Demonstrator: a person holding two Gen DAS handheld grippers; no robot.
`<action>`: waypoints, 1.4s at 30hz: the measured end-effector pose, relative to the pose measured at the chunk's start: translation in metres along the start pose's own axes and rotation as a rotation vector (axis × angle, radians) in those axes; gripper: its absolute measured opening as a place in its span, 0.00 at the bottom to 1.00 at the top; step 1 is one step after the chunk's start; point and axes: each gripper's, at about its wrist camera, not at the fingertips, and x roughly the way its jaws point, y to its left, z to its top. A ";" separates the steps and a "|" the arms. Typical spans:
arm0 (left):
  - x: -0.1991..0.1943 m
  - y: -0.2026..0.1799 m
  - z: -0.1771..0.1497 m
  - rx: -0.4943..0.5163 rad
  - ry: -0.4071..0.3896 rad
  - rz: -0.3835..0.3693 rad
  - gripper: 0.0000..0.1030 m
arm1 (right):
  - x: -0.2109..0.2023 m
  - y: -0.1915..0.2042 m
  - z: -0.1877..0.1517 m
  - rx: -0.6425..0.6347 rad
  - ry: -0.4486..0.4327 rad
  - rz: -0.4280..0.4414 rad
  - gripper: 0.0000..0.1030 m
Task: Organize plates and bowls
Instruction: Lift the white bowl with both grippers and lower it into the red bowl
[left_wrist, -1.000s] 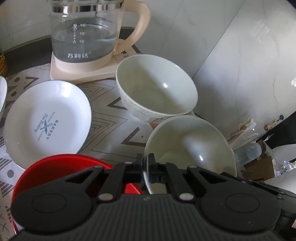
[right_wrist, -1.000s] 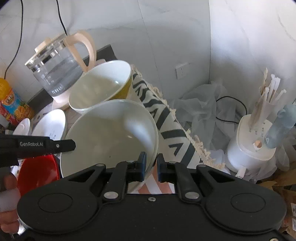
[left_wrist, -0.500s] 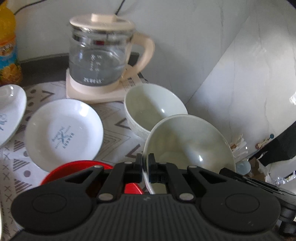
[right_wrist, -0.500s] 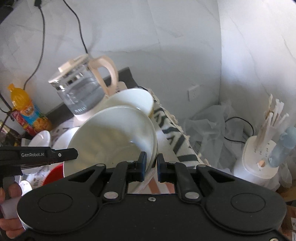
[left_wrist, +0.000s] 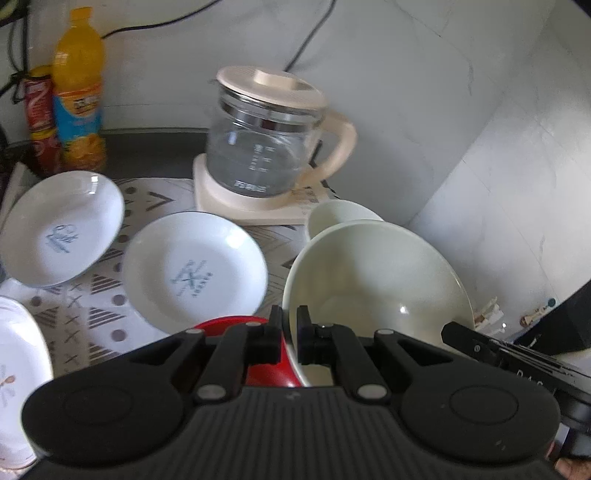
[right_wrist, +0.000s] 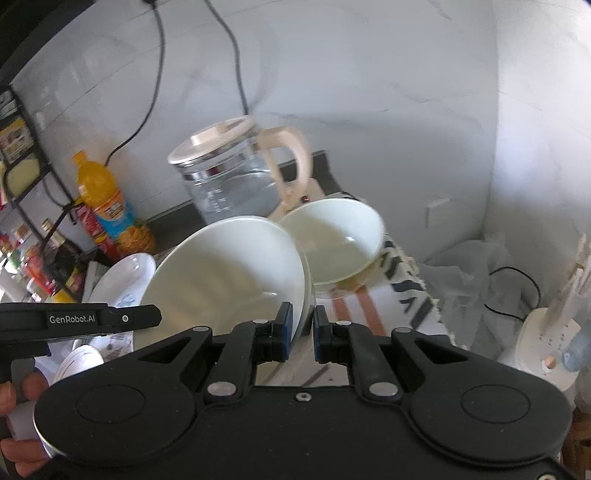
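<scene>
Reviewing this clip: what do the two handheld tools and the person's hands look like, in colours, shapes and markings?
Both are matte black plastic. The left tool has a ribbed body, two round discs, silver rivets on its linkage bars and black fingers. The right tool has a smooth body, one centre screw and blue pads. The left tool's side bar reads "GenRobot.AI" in white. The left hand is bare, gripping a white handle; no sleeve shows.

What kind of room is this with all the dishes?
Probably a home kitchen counter: a glass kettle on its base, an orange drink bottle, and white plates laid on a patterned cloth.
</scene>
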 end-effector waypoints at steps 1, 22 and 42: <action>-0.003 0.003 -0.001 -0.008 -0.003 0.007 0.04 | 0.000 0.004 0.000 -0.008 0.001 0.007 0.11; -0.020 0.055 -0.036 -0.113 0.027 0.098 0.04 | 0.021 0.053 -0.026 -0.121 0.117 0.065 0.11; 0.014 0.077 -0.058 -0.172 0.152 0.121 0.04 | 0.053 0.062 -0.042 -0.183 0.207 0.019 0.09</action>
